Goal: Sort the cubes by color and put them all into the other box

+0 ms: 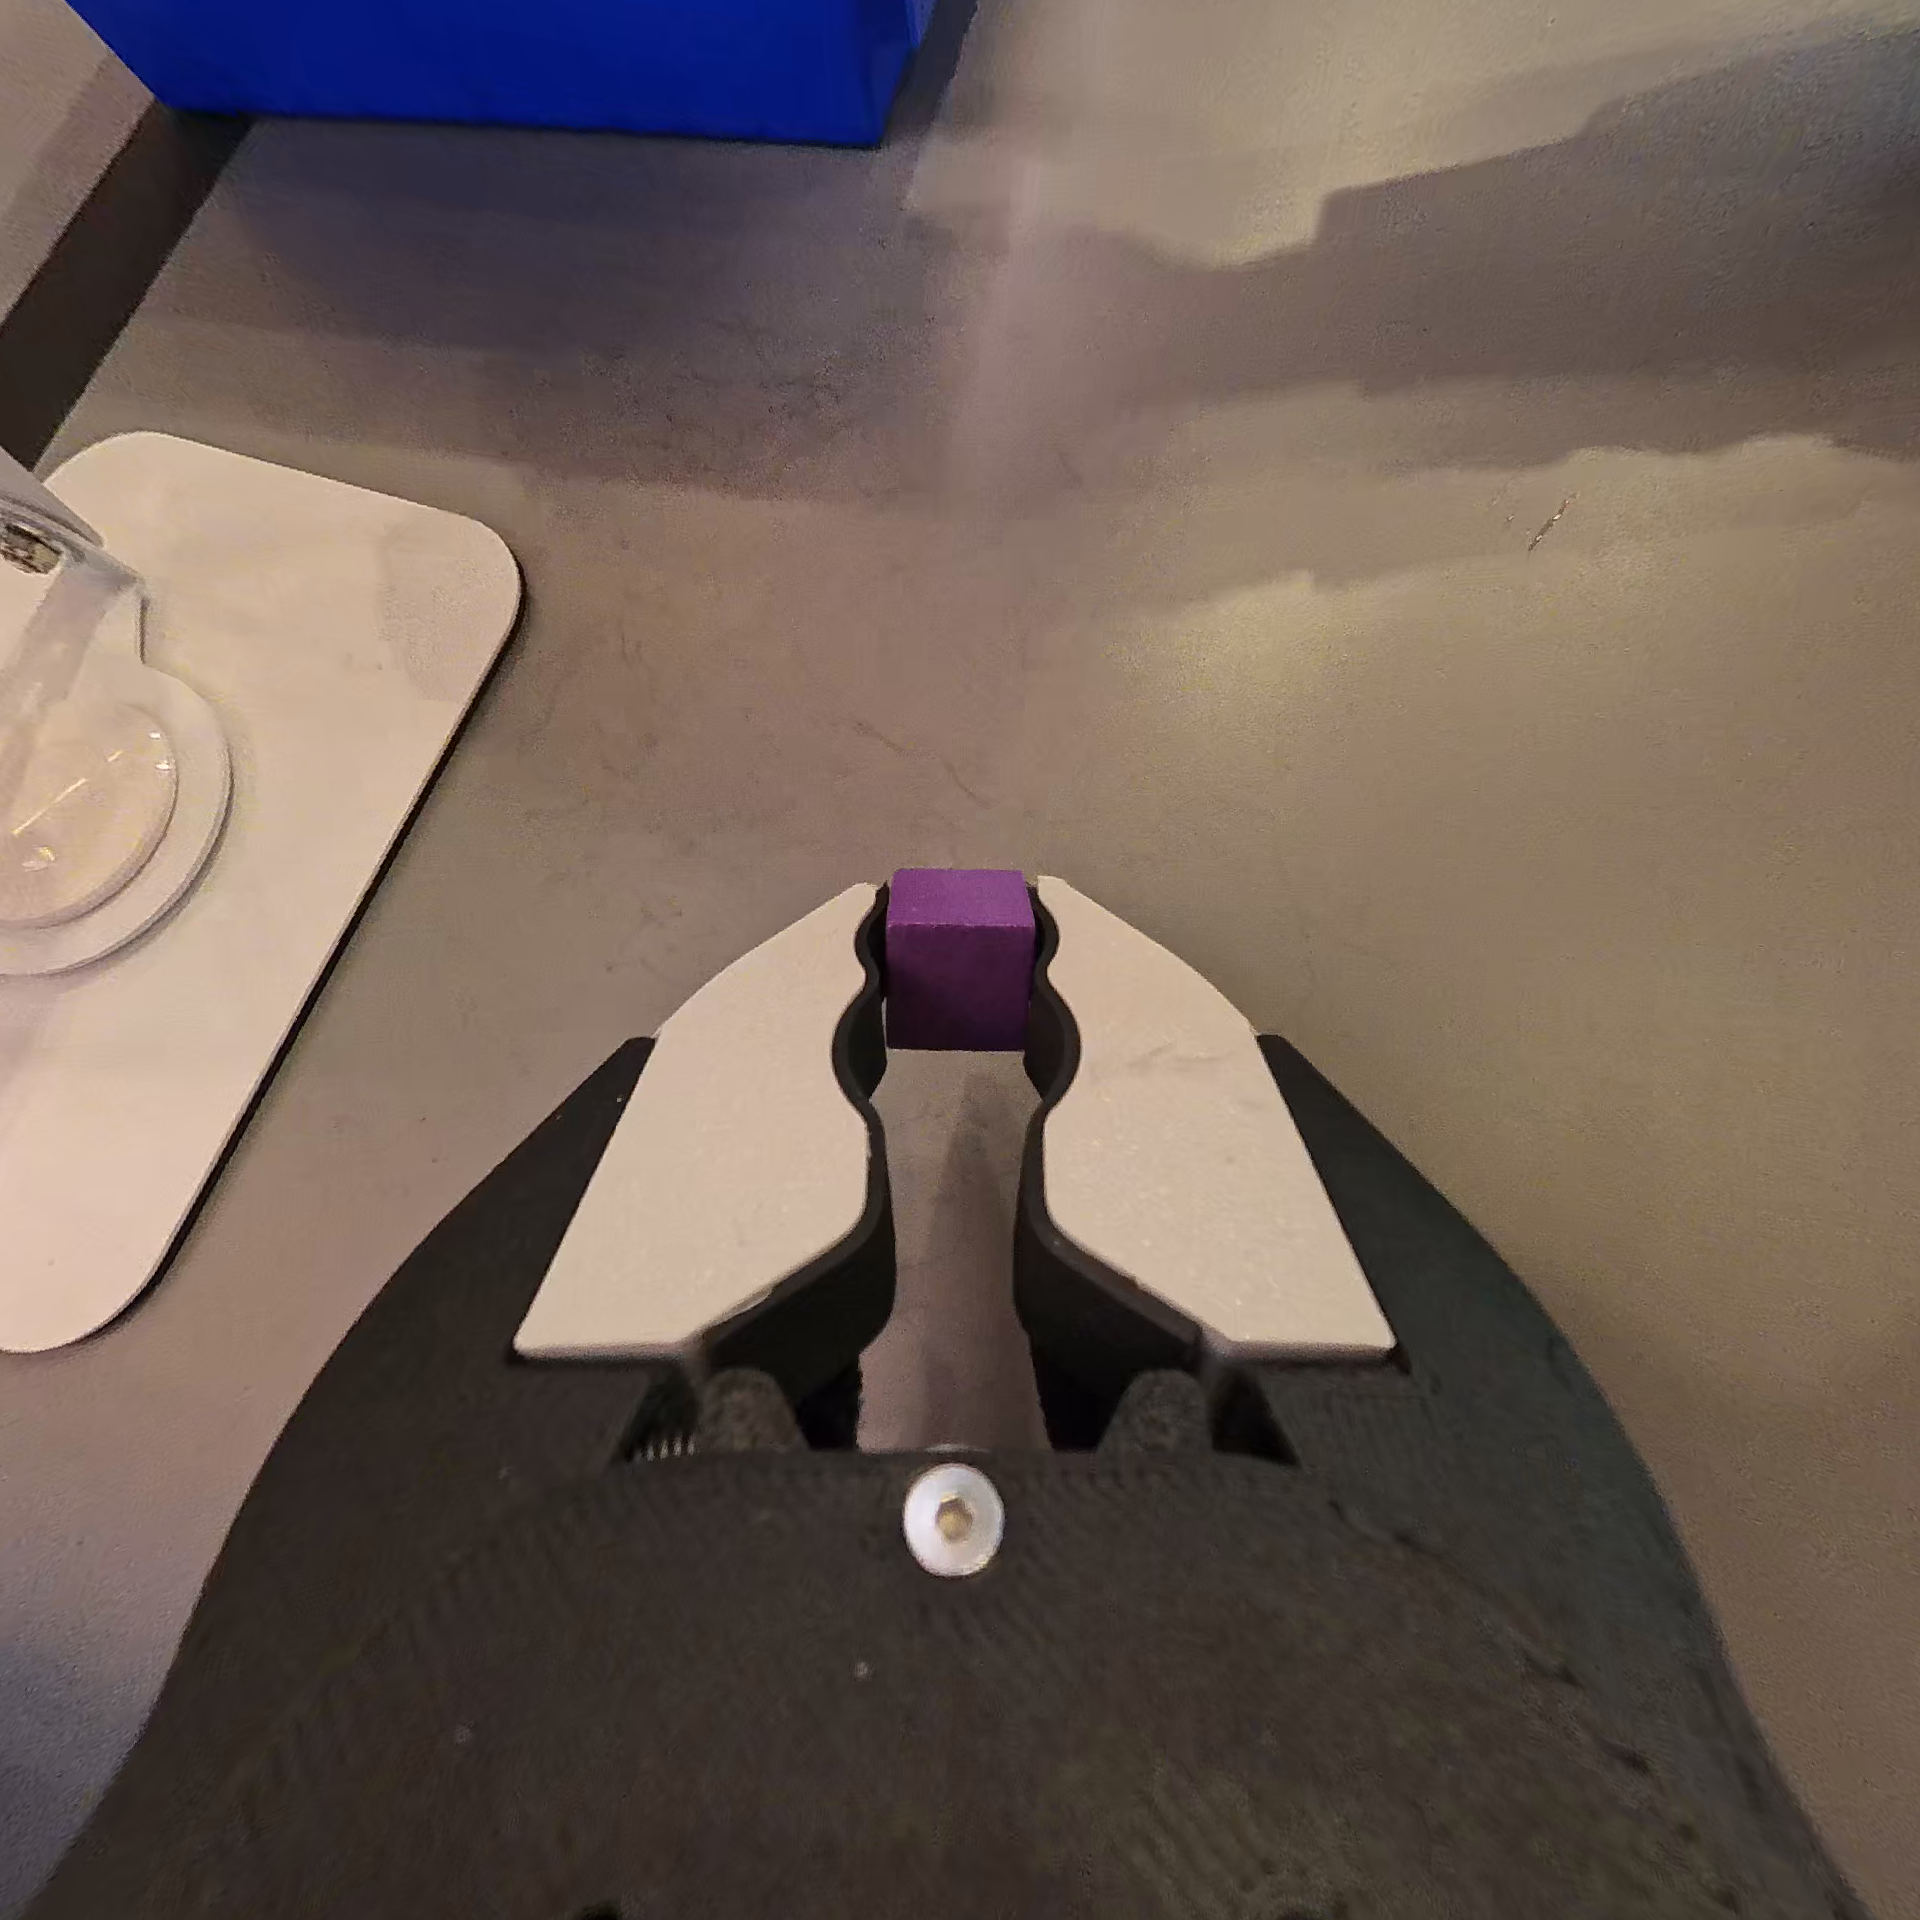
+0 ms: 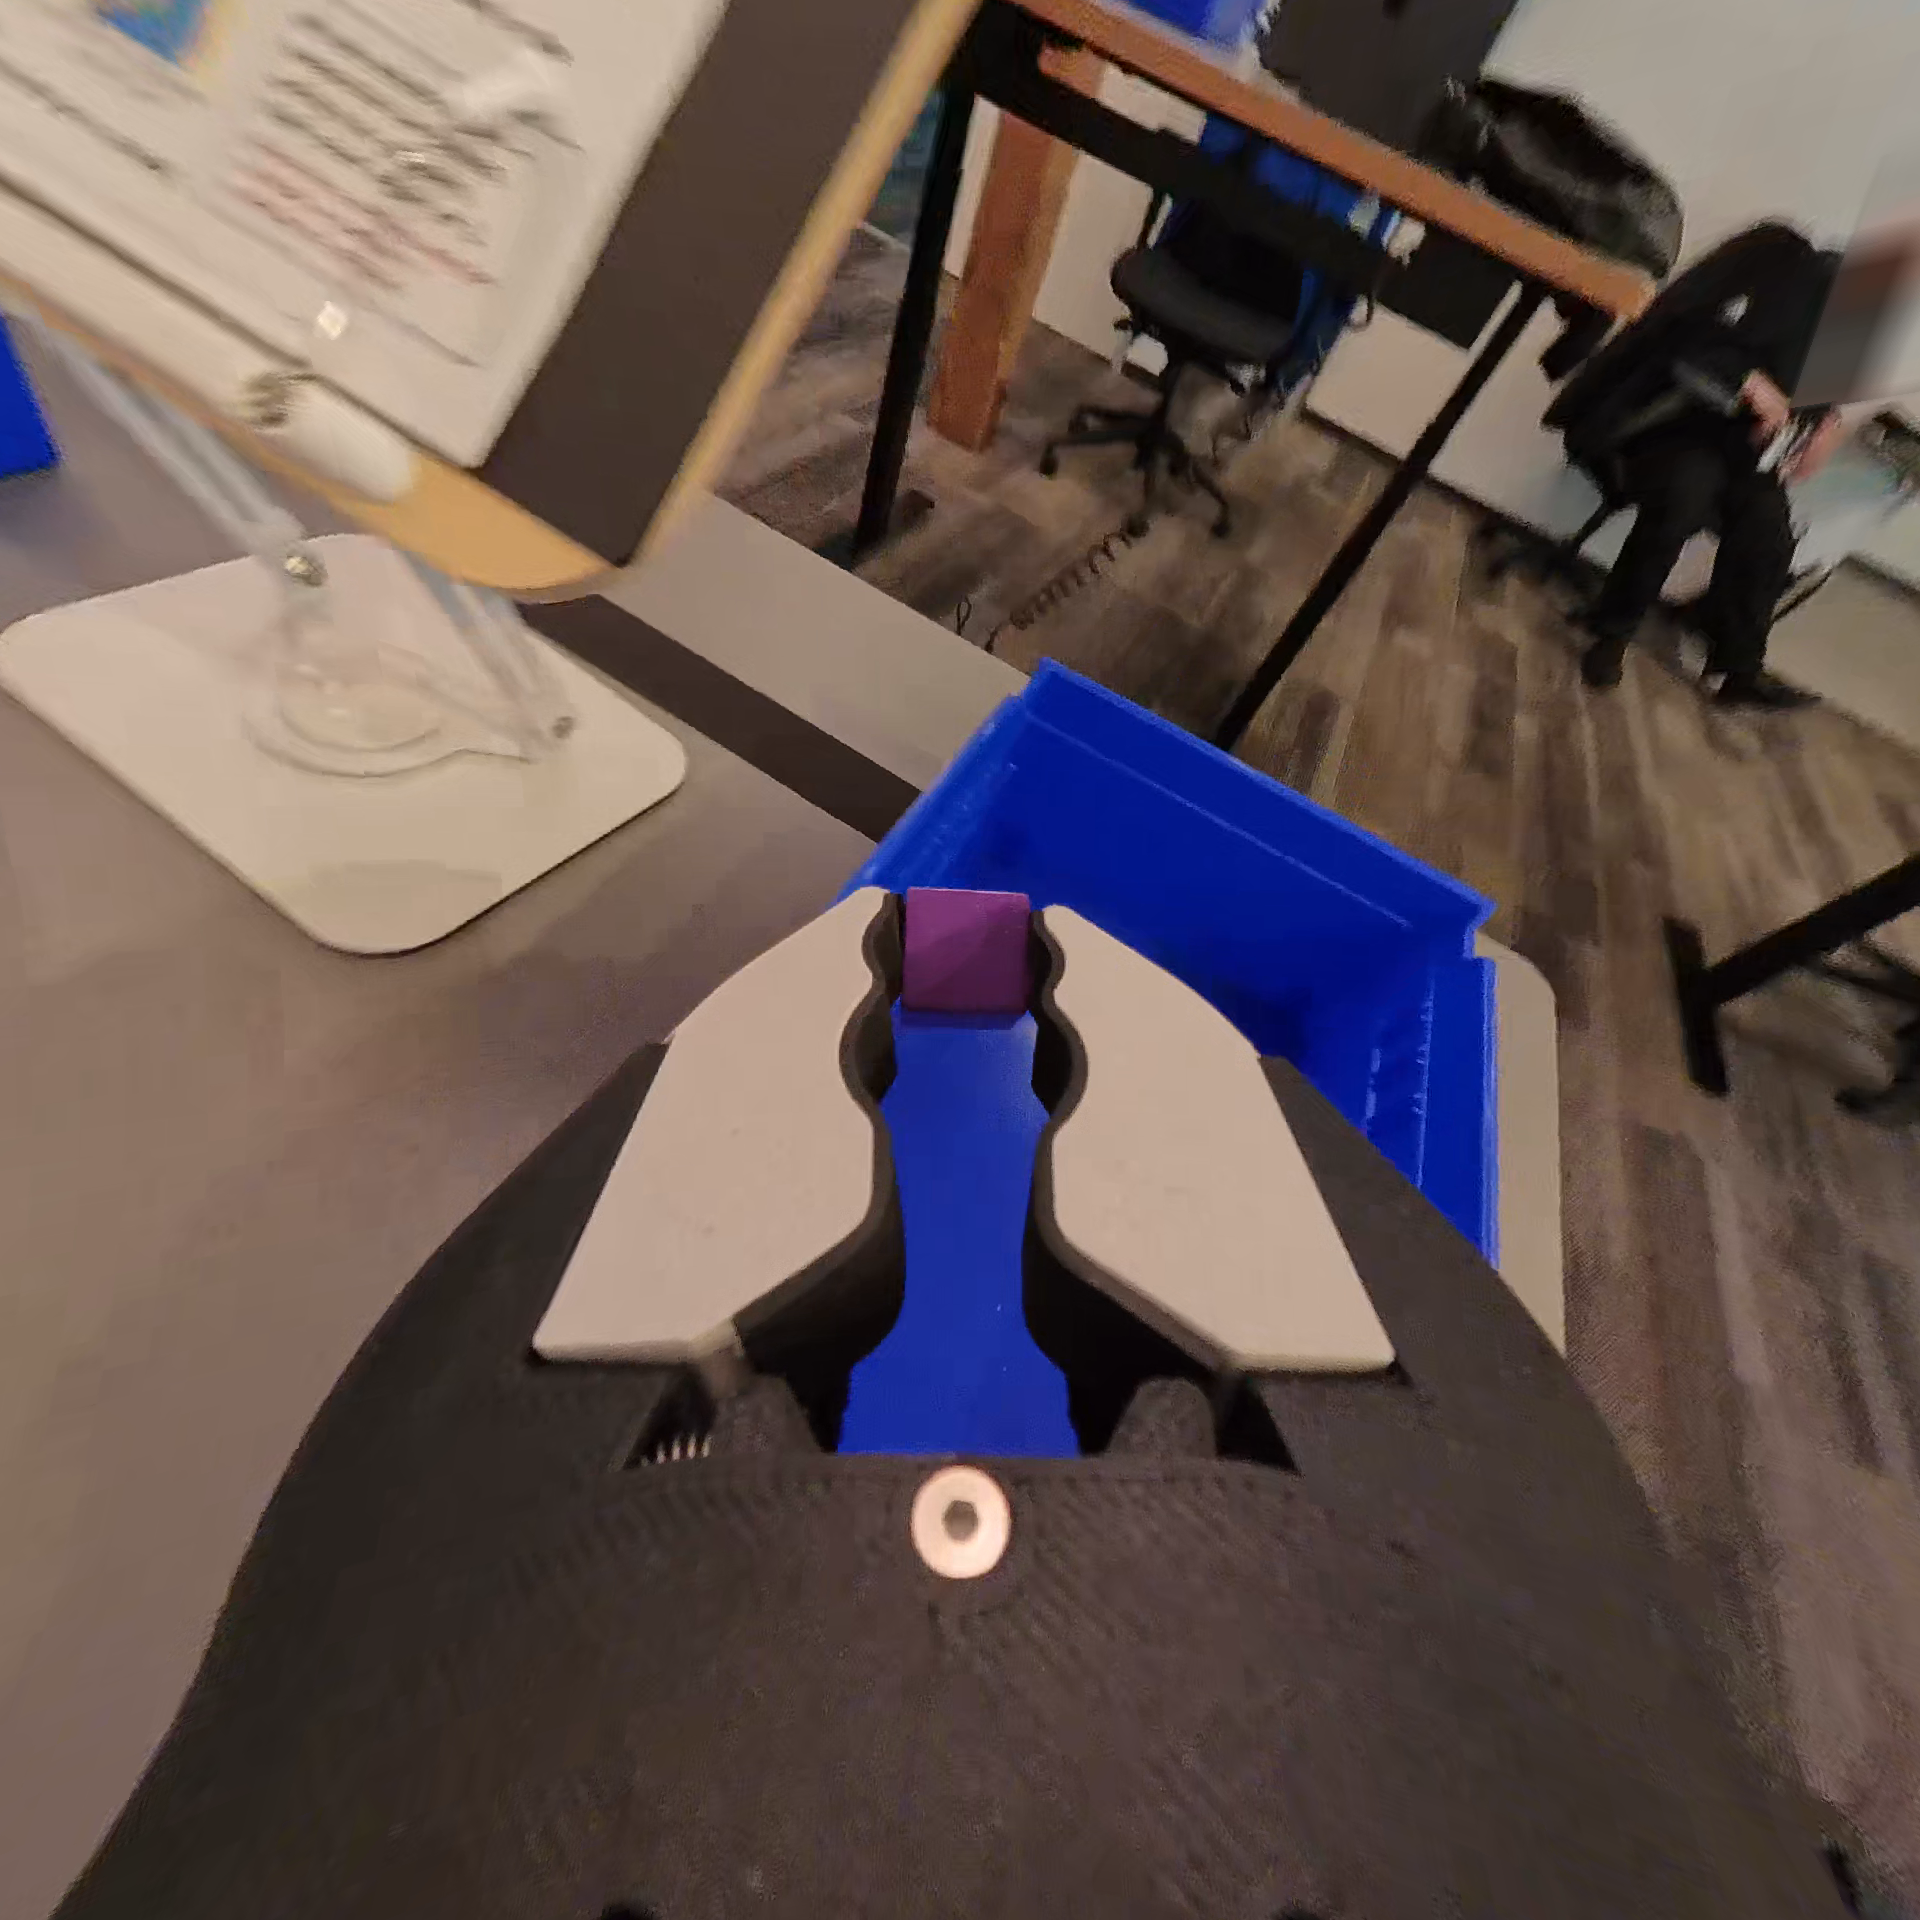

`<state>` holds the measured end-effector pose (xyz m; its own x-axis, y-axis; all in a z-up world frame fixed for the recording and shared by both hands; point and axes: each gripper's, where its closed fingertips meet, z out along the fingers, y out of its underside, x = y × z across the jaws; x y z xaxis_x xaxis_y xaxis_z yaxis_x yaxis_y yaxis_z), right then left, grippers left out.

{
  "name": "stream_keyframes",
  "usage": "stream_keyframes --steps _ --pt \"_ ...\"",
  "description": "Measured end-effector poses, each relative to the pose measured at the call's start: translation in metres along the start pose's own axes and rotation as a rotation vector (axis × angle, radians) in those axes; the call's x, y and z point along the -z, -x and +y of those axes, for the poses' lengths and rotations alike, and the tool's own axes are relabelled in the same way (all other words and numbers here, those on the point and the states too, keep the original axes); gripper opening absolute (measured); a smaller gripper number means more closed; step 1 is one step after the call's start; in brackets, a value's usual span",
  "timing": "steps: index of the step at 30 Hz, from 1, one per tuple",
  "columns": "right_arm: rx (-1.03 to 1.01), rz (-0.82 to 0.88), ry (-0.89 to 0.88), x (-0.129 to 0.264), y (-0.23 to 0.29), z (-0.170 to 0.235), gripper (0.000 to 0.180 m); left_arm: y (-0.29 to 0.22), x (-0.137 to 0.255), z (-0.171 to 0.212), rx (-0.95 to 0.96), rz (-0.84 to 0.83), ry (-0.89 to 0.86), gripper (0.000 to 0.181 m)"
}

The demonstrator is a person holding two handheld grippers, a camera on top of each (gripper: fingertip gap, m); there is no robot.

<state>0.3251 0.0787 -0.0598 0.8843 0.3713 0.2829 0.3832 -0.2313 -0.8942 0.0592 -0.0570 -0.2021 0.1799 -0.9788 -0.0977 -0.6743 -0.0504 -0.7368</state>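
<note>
The left gripper (image 1: 958, 902) pinches 1 purple cube (image 1: 957, 958) between its 2 grey fingertips (image 1: 821, 935), above the grey table (image 1: 1351, 831). A white stand base (image 1: 312, 644) with a clear foot (image 1: 83, 810) lies on the table to the left. A blue box (image 1: 520, 62) sits at the far edge.

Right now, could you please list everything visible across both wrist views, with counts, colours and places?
Purple cube: two, one gripped in each gripper; second.
Blue box: one open, at the table corner under the right gripper; another blue box at the left view's far edge.
Stand base: one, white, with a clear post, left on the grey table.
Board: one, on the stand.
Desks, office chairs and a seated person: background, right view.
Left gripper: shut on a cube.
Right gripper: shut on a cube.
</note>
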Motion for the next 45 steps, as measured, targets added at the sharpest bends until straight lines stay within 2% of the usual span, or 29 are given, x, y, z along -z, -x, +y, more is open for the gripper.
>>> stream_keyframes --steps 7,12,14,20,30,33,34,35,36,39,41,43,45 --pt "-0.094 0.048 0.1 -0.046 -0.036 0.021 0.024 0.001 0.004 0.003 0.008 -0.002 -0.01 0.022" --pt "-0.042 0.068 0.058 -0.038 -0.029 0.005 0.023 0.008 0.013 -0.002 0.011 -0.031 -0.043 0.022" --pt "-0.066 0.069 0.085 -0.039 -0.032 0.01 0.023 0.009 0.017 -0.005 0.015 -0.039 -0.064 0.022" --pt "-0.166 0.057 0.381 -0.08 -0.053 0.079 0.024 0.009 0.013 -0.002 0.013 -0.04 -0.048 0.022" --pt "-0.288 0.069 0.667 -0.118 -0.063 0.158 0.023 0.01 0.012 -0.002 0.024 -0.032 -0.054 0.022" --pt "-0.305 0.044 0.691 -0.122 -0.061 0.166 0.024 0.01 0.012 -0.003 0.027 -0.032 -0.057 0.022" --pt "-0.306 0.042 0.701 -0.122 -0.062 0.166 0.026 0.011 0.012 -0.003 0.03 -0.032 -0.059 0.022" --pt "-0.305 0.067 0.706 -0.121 -0.067 0.166 0.043 0.011 0.012 -0.003 0.034 -0.028 -0.062 0.022" --pt "-0.31 0.073 0.709 -0.12 -0.069 0.165 0.05 0.011 0.012 -0.004 0.039 -0.025 -0.064 0.022" --pt "-0.297 0.056 0.652 -0.111 -0.069 0.146 0.054 0.012 0.014 -0.007 0.057 -0.016 -0.081 0.022" --pt "-0.217 0.065 0.53 -0.092 -0.066 0.11 0.054 0.013 0.019 -0.014 0.091 0.011 -0.121 0.022" --pt "-0.044 0.077 0.343 -0.062 -0.05 0.06 0.053 0.013 0.026 -0.024 0.147 0.056 -0.184 0.022" --pt "0.111 0.034 0.151 -0.024 -0.012 0.012 0.057 0.014 0.035 -0.036 0.208 0.113 -0.256 0.022"
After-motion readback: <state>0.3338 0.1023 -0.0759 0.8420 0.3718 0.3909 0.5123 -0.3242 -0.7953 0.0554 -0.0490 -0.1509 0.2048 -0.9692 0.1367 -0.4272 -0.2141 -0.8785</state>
